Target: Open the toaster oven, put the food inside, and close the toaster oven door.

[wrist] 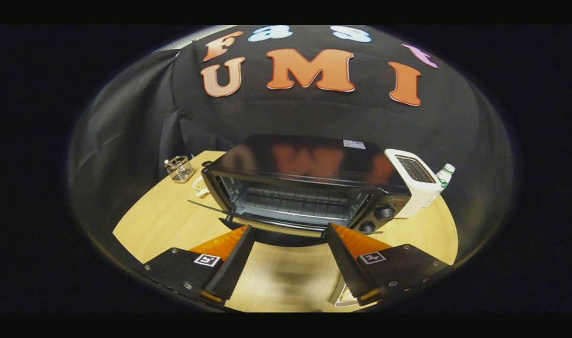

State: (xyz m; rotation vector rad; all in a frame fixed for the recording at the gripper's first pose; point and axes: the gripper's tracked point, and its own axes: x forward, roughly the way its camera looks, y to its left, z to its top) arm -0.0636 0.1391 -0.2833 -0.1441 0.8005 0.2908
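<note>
- Fingers [239, 249] of the gripper [289, 231] stand spread wide apart with nothing between them but bare wood; the tool is released and grasps nothing.
- Toaster oven [309, 180], black with a glossy top, sits on the tabletop [164, 220] just ahead of the fingertips, toward the far edge.
- Its door [267, 220] is let down flat toward the gripper, and the wire rack [290, 202] inside shows bare.
- Two knobs [383, 213] sit on the oven's right-hand front panel.
- A white toaster [415, 180] stands just beside the oven's right side, with a bottle [445, 174] behind it near the table's right edge.
- A wire basket [180, 168] stands at the far left corner, well apart from the oven, and a small pale thing [199, 184] lies between them; I cannot tell what it is.
- A flat pale object [344, 295] shows under the right finger at the near edge; I cannot tell what it is.
</note>
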